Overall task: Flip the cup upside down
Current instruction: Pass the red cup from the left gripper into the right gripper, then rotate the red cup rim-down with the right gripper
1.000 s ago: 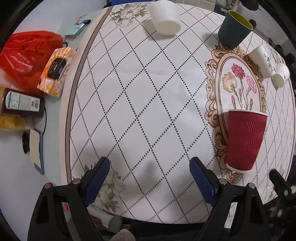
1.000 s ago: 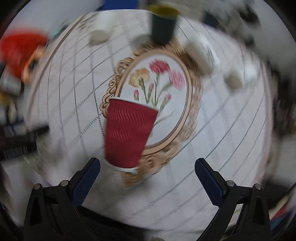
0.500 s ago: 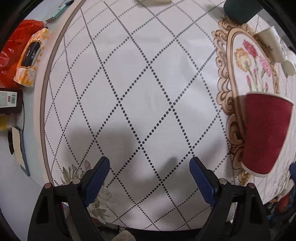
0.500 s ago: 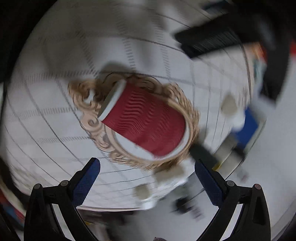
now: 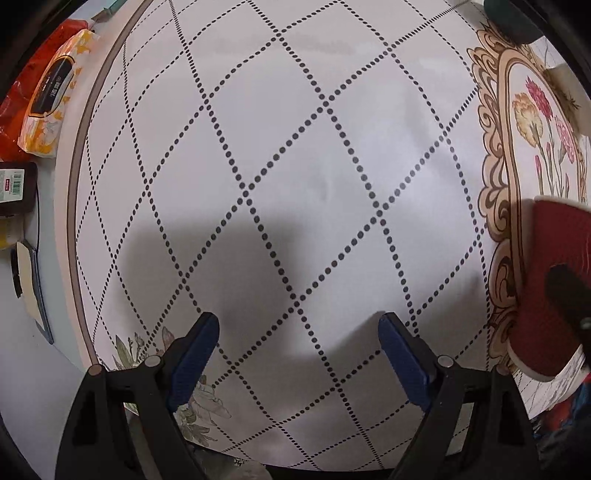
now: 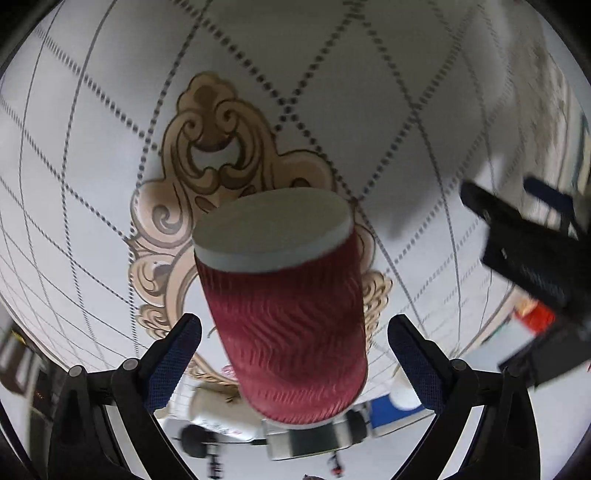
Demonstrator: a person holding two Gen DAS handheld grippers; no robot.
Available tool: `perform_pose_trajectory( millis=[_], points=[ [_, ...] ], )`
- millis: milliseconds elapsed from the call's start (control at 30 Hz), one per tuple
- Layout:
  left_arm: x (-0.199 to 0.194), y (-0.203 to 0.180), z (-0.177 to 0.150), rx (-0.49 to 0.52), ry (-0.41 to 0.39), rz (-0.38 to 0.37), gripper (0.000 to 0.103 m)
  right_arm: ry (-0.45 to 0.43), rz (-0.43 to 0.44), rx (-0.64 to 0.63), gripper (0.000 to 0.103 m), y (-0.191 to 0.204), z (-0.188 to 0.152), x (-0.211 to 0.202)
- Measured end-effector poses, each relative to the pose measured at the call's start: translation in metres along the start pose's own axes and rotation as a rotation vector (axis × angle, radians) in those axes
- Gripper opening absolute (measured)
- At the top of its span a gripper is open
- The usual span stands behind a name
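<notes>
A red ribbed paper cup [image 6: 288, 317] stands upright on the ornate floral medallion of the tablecloth; the right wrist view is rolled over, so its white base shows toward the top. My right gripper [image 6: 293, 339] is open, its blue fingers on either side of the cup with gaps on both sides. In the left wrist view the cup [image 5: 554, 273] sits at the far right edge, partly behind the right gripper's dark finger [image 5: 569, 299]. My left gripper [image 5: 297, 336] is open and empty, low over the white diamond-patterned cloth [image 5: 295, 166], well left of the cup.
A dark green mug [image 5: 513, 18] and a white paper cup [image 5: 569, 88] stand past the medallion. An orange tissue pack [image 5: 51, 99], a red bag [image 5: 14, 110] and a dark bottle [image 5: 14, 188] lie off the cloth's left edge.
My right gripper has rolled further over and closed in, so the cup now sits between its fingers. My left gripper has dropped lower toward the cloth.
</notes>
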State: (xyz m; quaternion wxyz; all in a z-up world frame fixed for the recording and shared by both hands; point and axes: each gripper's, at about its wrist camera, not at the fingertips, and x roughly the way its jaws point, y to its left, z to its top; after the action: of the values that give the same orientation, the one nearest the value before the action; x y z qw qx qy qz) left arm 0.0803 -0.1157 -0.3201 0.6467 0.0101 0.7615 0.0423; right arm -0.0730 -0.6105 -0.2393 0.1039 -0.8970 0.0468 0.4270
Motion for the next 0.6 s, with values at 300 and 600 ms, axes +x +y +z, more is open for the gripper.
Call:
perform_pose_trajectory(
  millis=[300,600],
  points=[
    [-0.009,0.009,0.018,0.014,-0.011,0.017,0.089,-0.053,-0.023,-0.161,0.091,0.021,-0.003,0.012],
    [-0.014,0.010,0.031,0.018,-0.019,0.022,0.088,-0.055,0.054,-0.144,0.077,0.031,-0.014,0.016]
  ],
)
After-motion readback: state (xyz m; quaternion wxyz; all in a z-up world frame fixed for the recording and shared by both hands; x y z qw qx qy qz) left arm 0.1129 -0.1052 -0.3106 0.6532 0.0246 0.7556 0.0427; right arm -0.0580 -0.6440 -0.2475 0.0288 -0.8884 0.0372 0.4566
